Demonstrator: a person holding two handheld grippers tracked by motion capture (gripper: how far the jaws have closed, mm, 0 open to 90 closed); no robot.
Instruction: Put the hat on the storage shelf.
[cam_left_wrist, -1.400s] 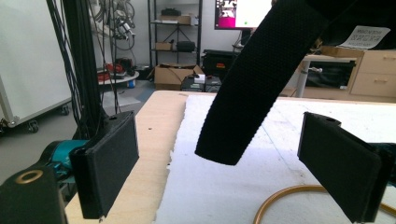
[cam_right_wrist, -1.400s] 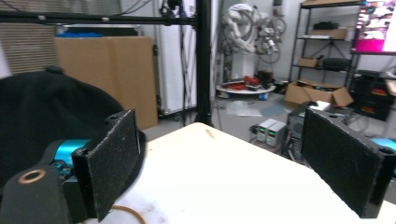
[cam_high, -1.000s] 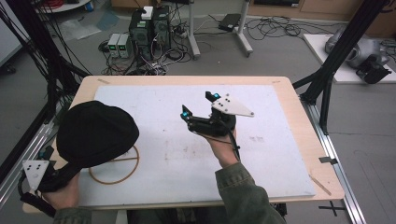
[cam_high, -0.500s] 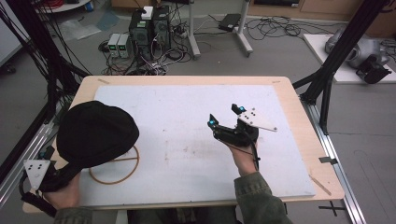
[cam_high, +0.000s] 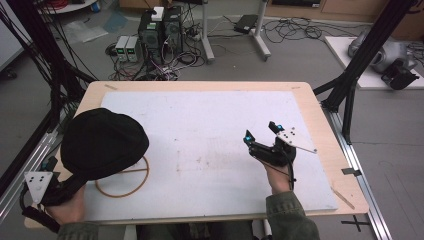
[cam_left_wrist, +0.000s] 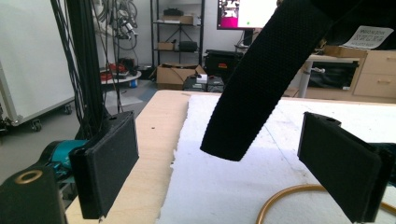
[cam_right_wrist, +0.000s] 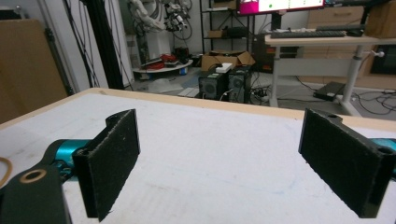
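**Both Tongs Were Open Near the Black Hat**

A black hat (cam_high: 104, 144) sat on the left side of the desk (cam_high: 200, 87). It lay on a white mat (cam_high: 210, 135) that covered most of the desk top. Part of the hat rested over a thin brown ring (cam_high: 131, 187) that lay flat on the mat.

The left tongs (cam_high: 49, 165) were low at the near left corner, just beside the hat. In the left gripper view, the jaws stood wide apart with nothing between them. A black strap (cam_left_wrist: 261, 79) from the hat hung down in front of them, a little farther off. It did not touch either jaw.

The right tongs (cam_high: 261, 133) were over the right side of the mat, well apart from the hat. In the right gripper view, their jaws were wide open too, with only bare mat ahead.

It looked like the hat was set down and let go, so the work seemed to be between steps. If the hat was to be picked up, the left tongs would need to move forward so the strap sat between the jaws, then close gently. The right tongs would need to cross the mat to help. The soft hat might flop or slip.
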